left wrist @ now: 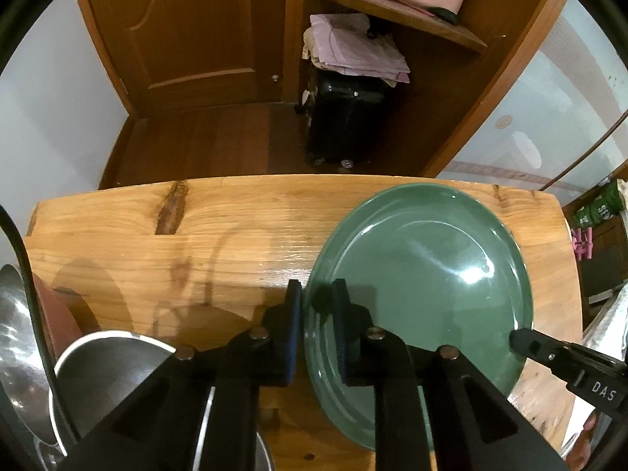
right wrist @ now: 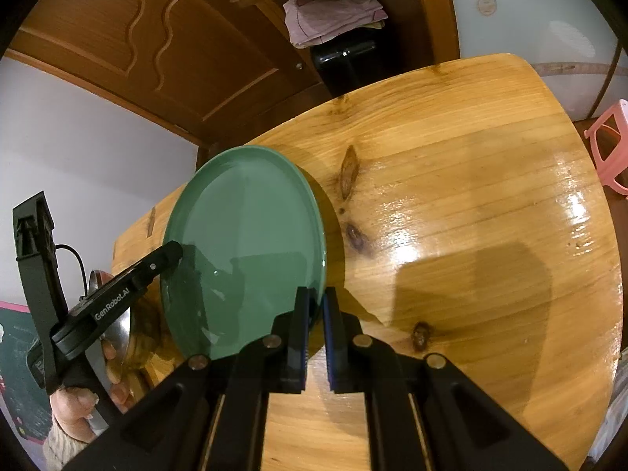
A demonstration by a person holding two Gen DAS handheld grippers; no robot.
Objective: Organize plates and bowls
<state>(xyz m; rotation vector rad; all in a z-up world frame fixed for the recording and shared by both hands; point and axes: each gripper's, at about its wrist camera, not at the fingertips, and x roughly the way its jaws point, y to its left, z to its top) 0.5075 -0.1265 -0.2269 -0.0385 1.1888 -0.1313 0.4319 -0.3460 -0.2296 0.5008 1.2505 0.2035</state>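
The left gripper [left wrist: 317,306] has its jaws drawn narrow on the left rim of the green plate [left wrist: 428,259], one blue pad outside the rim and the other over the plate's inner face. The right gripper [right wrist: 316,314] likewise has its jaws pinched close on the plate's right rim [right wrist: 251,231], near the plate's five o'clock in the right wrist view. Whether the plate rests flat on the bench or is tipped up between the two grips is hard to tell through the fisheye lens.

In the left wrist view the right gripper's black tip touches the plate at about four o'clock. In the right wrist view the left gripper's black finger meets the plate at about nine o'clock, and a hand [right wrist: 78,404] holds that tool at the lower left.

The plate lies on the wooden bench [left wrist: 196,243], toward its far edge. At seven to eight o'clock from the left jaws stand a steel bowl [left wrist: 15,337] and a dark bowl with a white rim [left wrist: 117,369], with something reddish-brown between them.

Past the bench, at twelve o'clock, is a black suitcase [left wrist: 345,117] with folded pink cloth [left wrist: 353,47] on top, beside a brown door [left wrist: 188,27]. A pink stool [right wrist: 608,149] stands at two o'clock in the right wrist view.
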